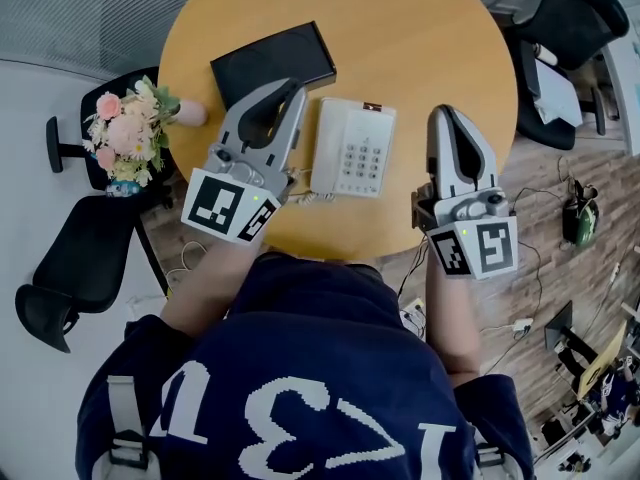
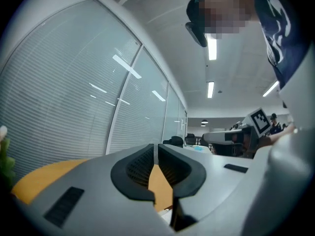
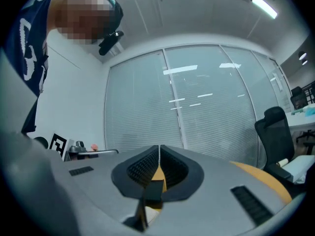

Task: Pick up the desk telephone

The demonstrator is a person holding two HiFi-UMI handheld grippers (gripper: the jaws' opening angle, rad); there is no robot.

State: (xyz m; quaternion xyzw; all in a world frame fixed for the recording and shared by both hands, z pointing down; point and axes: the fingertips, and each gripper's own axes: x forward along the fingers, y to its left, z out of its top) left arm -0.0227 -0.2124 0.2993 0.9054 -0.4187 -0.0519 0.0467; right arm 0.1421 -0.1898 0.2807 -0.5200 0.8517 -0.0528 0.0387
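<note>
A white desk telephone (image 1: pixel 352 148) with a keypad lies near the front edge of the round wooden table (image 1: pixel 420 38), its coiled cord trailing at its lower left. My left gripper (image 1: pixel 298 90) is shut and empty, just left of the phone. On the phone's other side, my right gripper (image 1: pixel 444 115) is also shut and empty, a short gap away. In the left gripper view the jaws (image 2: pixel 156 149) meet with only tabletop showing past them. The right gripper view shows the same shut jaws (image 3: pixel 159 150) pointing level.
A black flat box (image 1: pixel 272 63) lies behind the left gripper. A flower bouquet (image 1: pixel 128 133) sits at the table's left edge over a black chair (image 1: pixel 75 258). Another chair (image 1: pixel 570 18) stands at the right, with cables (image 1: pixel 530 268) on the floor.
</note>
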